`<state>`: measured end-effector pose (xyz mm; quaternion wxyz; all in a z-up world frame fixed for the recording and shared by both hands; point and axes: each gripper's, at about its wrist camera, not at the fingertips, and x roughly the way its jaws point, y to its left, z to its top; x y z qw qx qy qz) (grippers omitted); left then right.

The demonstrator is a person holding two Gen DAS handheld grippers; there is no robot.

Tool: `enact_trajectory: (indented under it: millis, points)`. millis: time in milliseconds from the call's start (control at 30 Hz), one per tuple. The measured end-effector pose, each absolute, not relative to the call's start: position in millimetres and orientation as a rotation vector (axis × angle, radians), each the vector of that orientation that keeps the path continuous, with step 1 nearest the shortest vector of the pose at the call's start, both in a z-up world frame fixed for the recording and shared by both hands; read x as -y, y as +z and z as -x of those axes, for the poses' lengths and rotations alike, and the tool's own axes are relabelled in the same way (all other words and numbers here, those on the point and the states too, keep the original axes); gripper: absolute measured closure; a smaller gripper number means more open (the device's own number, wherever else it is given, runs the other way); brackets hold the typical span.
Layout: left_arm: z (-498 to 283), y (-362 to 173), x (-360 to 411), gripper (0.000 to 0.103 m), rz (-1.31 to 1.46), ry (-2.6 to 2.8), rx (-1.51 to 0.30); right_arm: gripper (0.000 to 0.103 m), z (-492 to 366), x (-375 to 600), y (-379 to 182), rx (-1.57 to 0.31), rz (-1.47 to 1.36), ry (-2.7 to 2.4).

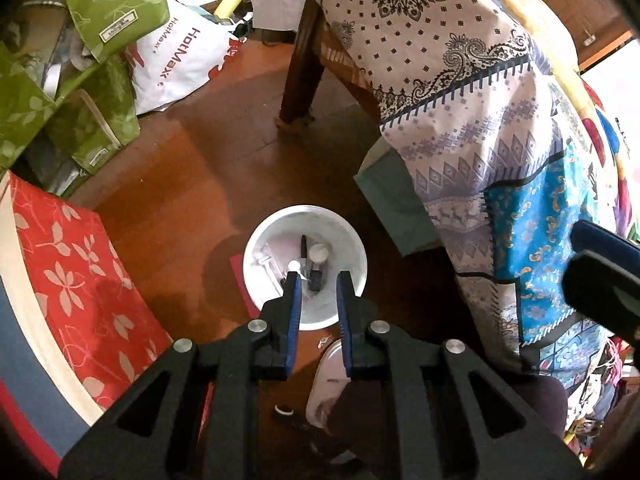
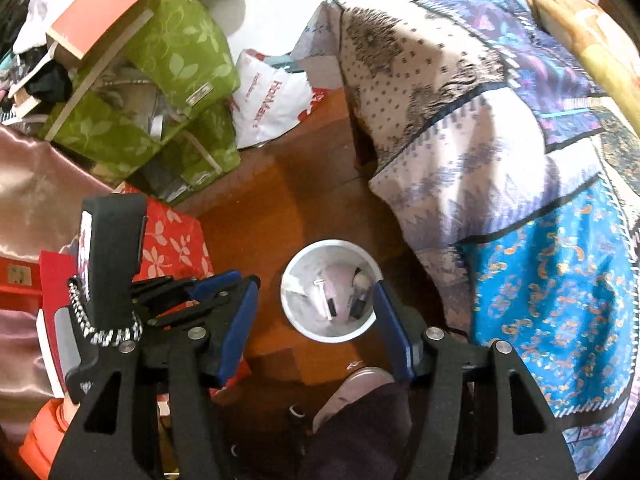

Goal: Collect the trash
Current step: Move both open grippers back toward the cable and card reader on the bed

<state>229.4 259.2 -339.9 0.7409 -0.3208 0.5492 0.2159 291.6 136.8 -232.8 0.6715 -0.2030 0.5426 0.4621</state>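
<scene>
A white round bin (image 1: 256, 248) stands on the wooden floor and holds several small bits of trash, among them a black pen (image 1: 304, 249) and a white cap (image 1: 319, 253). My left gripper (image 1: 319, 280) hangs straight above the bin with its blue-padded jaws a narrow gap apart and nothing between them. In the right wrist view the same bin (image 2: 289, 300) shows between the jaws of my right gripper (image 2: 315, 285), which stand wide open and empty over it. The left gripper (image 2: 200, 288) hovers just left of it.
A bed under a patterned sheet (image 1: 480, 120) fills the right side, with its wooden leg (image 1: 300, 80) beyond the bin. Green fabric boxes (image 1: 100, 12), a red leaf-print box (image 1: 80, 272) and a white bag (image 1: 180, 64) crowd the left. A person's slipper (image 1: 328, 380) and a small scrap (image 1: 324, 342) lie near the bin.
</scene>
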Motion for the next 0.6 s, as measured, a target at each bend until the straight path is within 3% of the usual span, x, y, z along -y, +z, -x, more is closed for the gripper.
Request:
enact_trajectory:
  millis: [600]
  points:
    - [-210,-221,-209,0.087,0.520,0.482,-1.014,0.047,-293,-59,-160,-1.048,0.366,1.003]
